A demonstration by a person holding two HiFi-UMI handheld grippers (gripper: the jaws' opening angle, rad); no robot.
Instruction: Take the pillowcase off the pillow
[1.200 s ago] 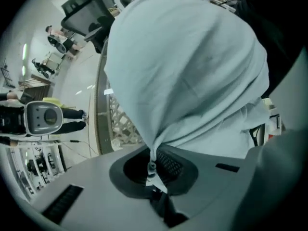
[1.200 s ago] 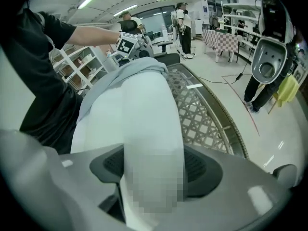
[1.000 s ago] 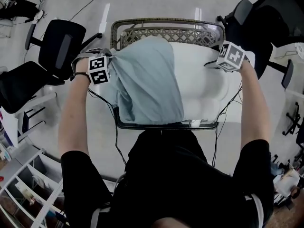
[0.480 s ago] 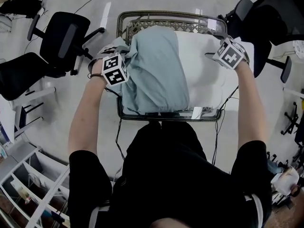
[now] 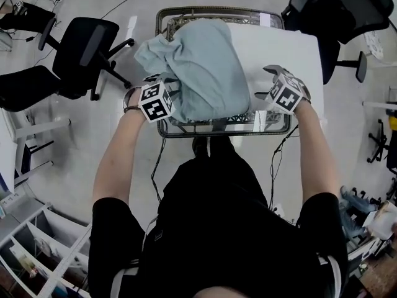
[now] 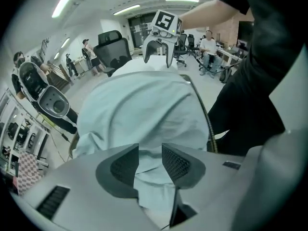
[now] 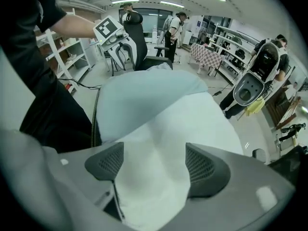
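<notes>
A white pillow (image 5: 279, 48) lies on a wire basket table (image 5: 217, 126). A pale blue pillowcase (image 5: 205, 67) covers its left half and bunches at the far left. My left gripper (image 5: 160, 92) is at the pillowcase's near left edge. Its jaws have just been opening; blue cloth (image 6: 139, 114) lies loosely between them (image 6: 150, 150), so it is open. My right gripper (image 5: 265, 84) hovers over the pillow's near right edge. Its jaws have just been opening and stand wide (image 7: 154, 158) over the bare pillow (image 7: 163, 186), not pressing on it.
Black office chairs stand at the left (image 5: 87, 45) and the far right (image 5: 335, 5) of the table. White shelves (image 5: 37, 253) are at the lower left. Cables hang from the table's near rim. The person stands close against the near edge.
Both grippers moved from the pillow's far corners to its near edge. The left gripper let go of the pillowcase, which now lies bunched at the far left.
</notes>
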